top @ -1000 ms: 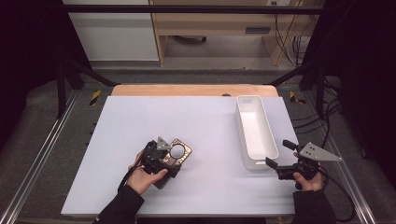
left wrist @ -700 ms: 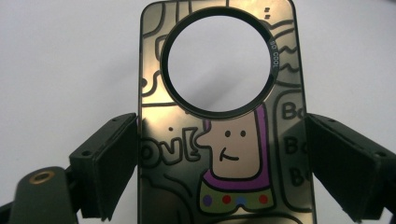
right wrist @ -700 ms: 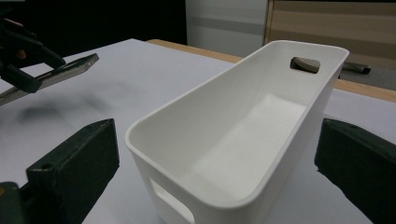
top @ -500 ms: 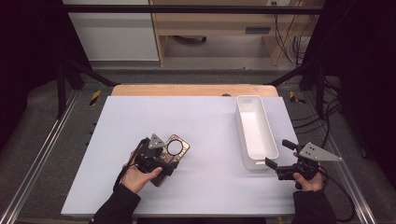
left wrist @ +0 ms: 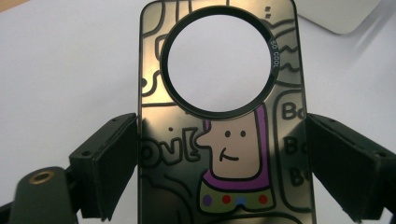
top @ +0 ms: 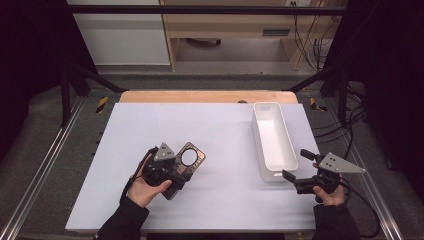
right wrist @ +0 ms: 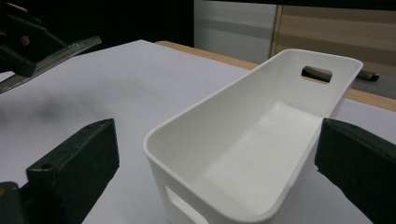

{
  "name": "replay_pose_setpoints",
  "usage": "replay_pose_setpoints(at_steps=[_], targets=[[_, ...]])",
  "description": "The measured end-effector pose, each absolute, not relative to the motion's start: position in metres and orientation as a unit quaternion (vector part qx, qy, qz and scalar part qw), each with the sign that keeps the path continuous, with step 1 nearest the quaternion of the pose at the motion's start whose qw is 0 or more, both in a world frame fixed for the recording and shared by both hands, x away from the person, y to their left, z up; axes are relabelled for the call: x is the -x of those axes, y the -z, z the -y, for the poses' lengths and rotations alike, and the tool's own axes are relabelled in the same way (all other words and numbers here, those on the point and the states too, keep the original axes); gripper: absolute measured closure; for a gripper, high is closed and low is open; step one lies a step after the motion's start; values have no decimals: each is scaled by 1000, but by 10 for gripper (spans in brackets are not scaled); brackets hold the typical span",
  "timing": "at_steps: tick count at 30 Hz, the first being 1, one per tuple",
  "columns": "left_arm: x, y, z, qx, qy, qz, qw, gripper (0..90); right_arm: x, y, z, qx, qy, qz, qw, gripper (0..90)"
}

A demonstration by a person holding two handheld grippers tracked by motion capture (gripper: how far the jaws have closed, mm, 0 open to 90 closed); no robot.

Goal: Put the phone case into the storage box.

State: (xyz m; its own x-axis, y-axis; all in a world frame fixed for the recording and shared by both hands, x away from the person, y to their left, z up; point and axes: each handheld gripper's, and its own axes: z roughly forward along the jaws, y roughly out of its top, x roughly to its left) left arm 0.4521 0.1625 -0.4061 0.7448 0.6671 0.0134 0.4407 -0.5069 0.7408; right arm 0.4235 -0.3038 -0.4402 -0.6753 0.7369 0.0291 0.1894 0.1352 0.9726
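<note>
A dark phone case with a cartoon figure and a large round hole lies on the white table left of centre. My left gripper is at its near end. In the left gripper view my left gripper has its two jaws pressed against the case's long edges, shut on it. My right gripper hangs open at the table's right front, just short of the near end of the white bin. In the right gripper view the bin stands between the spread jaws of my right gripper, untouched.
The bin is long, narrow and empty, with handle slots in its end walls. A wooden strip borders the table's far edge. Metal frame rails run along both sides, and cables lie on the floor at right.
My left gripper has shifted slightly to the left at the case's near end. The case and my right gripper have stayed put.
</note>
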Motion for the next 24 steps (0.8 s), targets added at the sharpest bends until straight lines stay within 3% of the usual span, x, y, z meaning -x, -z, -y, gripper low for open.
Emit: replay_pose_setpoints(at_steps=[24], targets=[[-441,395,-160,-860,-153,-273,404,116,-419,432,289,-293,-573,-729,232,3]])
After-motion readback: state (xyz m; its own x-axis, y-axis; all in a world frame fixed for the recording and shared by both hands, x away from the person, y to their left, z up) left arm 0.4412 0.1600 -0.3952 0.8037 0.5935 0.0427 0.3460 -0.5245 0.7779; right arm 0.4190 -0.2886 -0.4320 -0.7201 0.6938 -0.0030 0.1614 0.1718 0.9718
